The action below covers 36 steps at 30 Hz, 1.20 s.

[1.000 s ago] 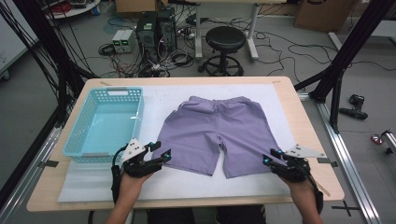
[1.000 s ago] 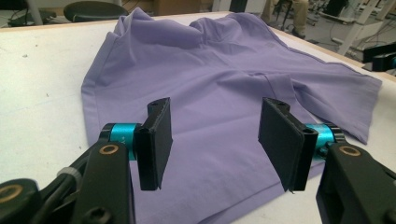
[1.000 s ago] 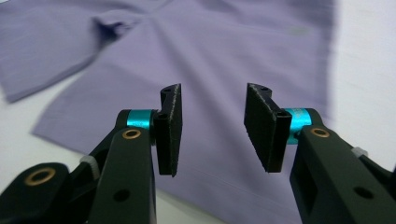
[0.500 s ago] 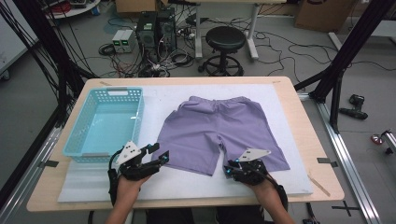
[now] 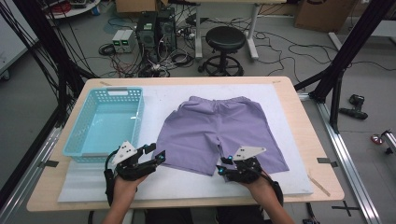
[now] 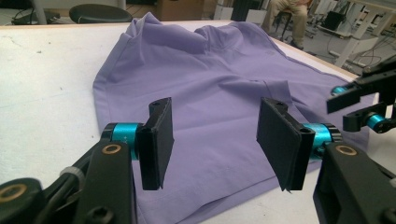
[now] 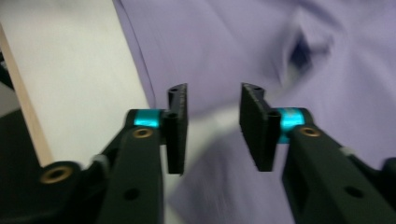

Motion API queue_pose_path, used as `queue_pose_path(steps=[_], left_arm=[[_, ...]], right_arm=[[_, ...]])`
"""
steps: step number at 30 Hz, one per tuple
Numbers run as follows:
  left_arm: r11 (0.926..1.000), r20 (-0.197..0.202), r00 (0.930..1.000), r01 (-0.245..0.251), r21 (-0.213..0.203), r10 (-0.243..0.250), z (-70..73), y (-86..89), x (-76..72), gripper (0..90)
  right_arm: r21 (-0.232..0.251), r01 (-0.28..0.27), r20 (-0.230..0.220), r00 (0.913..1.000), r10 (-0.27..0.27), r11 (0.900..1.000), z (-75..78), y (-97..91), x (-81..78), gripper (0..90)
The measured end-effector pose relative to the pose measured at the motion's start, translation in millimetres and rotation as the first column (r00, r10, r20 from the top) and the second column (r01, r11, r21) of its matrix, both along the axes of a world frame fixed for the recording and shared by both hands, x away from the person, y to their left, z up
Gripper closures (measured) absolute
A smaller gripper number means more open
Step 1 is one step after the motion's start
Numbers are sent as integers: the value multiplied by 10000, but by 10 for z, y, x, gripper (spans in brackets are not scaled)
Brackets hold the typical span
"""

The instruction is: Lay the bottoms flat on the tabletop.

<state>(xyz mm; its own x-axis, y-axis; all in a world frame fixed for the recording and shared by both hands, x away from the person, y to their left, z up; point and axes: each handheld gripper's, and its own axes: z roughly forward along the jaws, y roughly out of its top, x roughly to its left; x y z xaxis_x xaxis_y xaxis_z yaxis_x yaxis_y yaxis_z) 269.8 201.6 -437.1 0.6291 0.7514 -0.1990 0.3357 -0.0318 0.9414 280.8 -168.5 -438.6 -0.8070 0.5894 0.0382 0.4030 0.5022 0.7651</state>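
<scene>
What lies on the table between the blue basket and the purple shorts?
Nothing: in the high view only a bare strip of the white mat separates the blue basket from the purple shorts.

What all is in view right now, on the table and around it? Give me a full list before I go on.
shorts: one, purple, spread flat on the white mat, waistband at the far side
basket: one, light blue plastic, left part of the mat, nothing inside
mat: one, white, covering most of the table
table: one, light wood
stool: one, black round seat, on the floor beyond the table
computer towers: two, black, on the floor among cables
cordless drill: one, dark, on the floor at right
left gripper: one, black, jaws apart, at the near-left leg hem
right gripper: one, black, jaws just opened further, apart over the near-right leg hem
</scene>
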Motion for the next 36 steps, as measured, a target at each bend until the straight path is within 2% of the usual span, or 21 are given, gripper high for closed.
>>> queue_pose_path(steps=[2, 5, 7, 8, 10, 12, 16, 19, 20, 22, 23, 25, 27, 28, 29, 31, 32, 33, 34, 35, 36], left_arm=[[10000, -36, 10000, -11, -26, 11, -3, 10, 5, 459], [10000, -74, 10000, -57, -22, 57, -8, 27, 10, 459], [9999, -76, 9999, -101, -36, 101, -9, 39, 12, 461], [9999, -105, 9999, -124, -84, 123, -11, 42, 10, 461], [9999, -101, 9999, -106, -38, 106, -9, 52, 7, 464], [9999, -106, 9999, -123, -23, 123, -13, 52, 9, 465], [9998, -160, 9998, -149, 128, 151, -15, 49, 8, 468], [9994, -271, 9994, -228, 271, 236, -18, 50, 3, 470], [9991, -319, 9991, -274, 329, 284, -23, 48, 3, 471], [9975, -527, 9979, -341, 620, 374, -39, 40, 10, 471], [9966, -641, 9970, -380, 738, 427, -52, 31, 13, 471], [9949, -837, 9956, -353, 946, 433, -72, 21, 20, 471], [9906, -950, 9941, -400, 1306, 527, -90, 14, 27, 471], [9880, -1090, 9920, -467, 1475, 632, -104, 17, 34, 471], [9845, -1212, 9897, -554, 1666, 762, -120, 23, 40, 471], [9765, -1493, 9846, -584, 2075, 906, -155, 31, 55, 476], [9716, -1638, 9817, -579, 2293, 971, -171, 24, 58, 490], [9661, -1728, 9797, -556, 2520, 1015, -186, 15, 63, 491], [9595, -1804, 9775, -566, 2761, 1096, -199, 5, 67, 494], [9545, -1907, 9747, -571, 2928, 1168, -220, -7, 73, 499], [9527, -1998, 9729, -524, 2993, 1163, -224, -16, 80, 499]], right_arm=[[-111, -203, -13, 9998, 203, 9997, 7, 160, 72, 596], [-726, -486, -258, 9986, 468, 9962, -38, 325, 172, 637], [-1068, -483, -622, 9972, 419, 9931, -93, 377, 234, 725], [-1172, -601, -603, 9968, 533, 9913, -117, 378, 250, 771], [-1147, -796, -779, 9944, 709, 9902, -109, 363, 254, 882], [-1154, -951, -754, 9934, 868, 9888, -111, 368, 232, 900], [-894, -2024, -1324, 9729, 1898, 9752, -100, 374, 160, 900], [-690, -2727, -1630, 9521, 2589, 9596, -103, 378, 86, 900], [-617, -3039, -1759, 9409, 2894, 9507, -104, 376, 51, 900], [-511, -3227, -1814, 9336, 3090, 9451, -110, 364, 7, 900], [-329, -3477, -1979, 9212, 3349, 9370, -117, 357, -7, 900], [-282, -3500, -1874, 9219, 3389, 9363, -124, 344, -31, 899], [100, -3263, -1798, 9293, 3227, 9452, -80, 279, -52, 864], [243, -3134, -1655, 9352, 3130, 9493, -55, 240, -56, 792], [481, -2685, -1504, 9503, 2727, 9621, -17, 168, -56, 725], [915, -1556, -1008, 9812, 1646, 9836, 65, -57, -41, 679], [879, -787, -745, 9936, 854, 9930, 103, -199, -37, 659], [757, 65, -475, 9989, -29, 9971, 134, -353, -35, 642], [601, 910, -160, 9958, -902, 9940, 155, -520, -28, 642], [463, 1699, 34, 9854, -1703, 9844, 168, -693, -21, 642], [327, 2606, 211, 9650, -2613, 9649, 172, -899, -21, 642]])
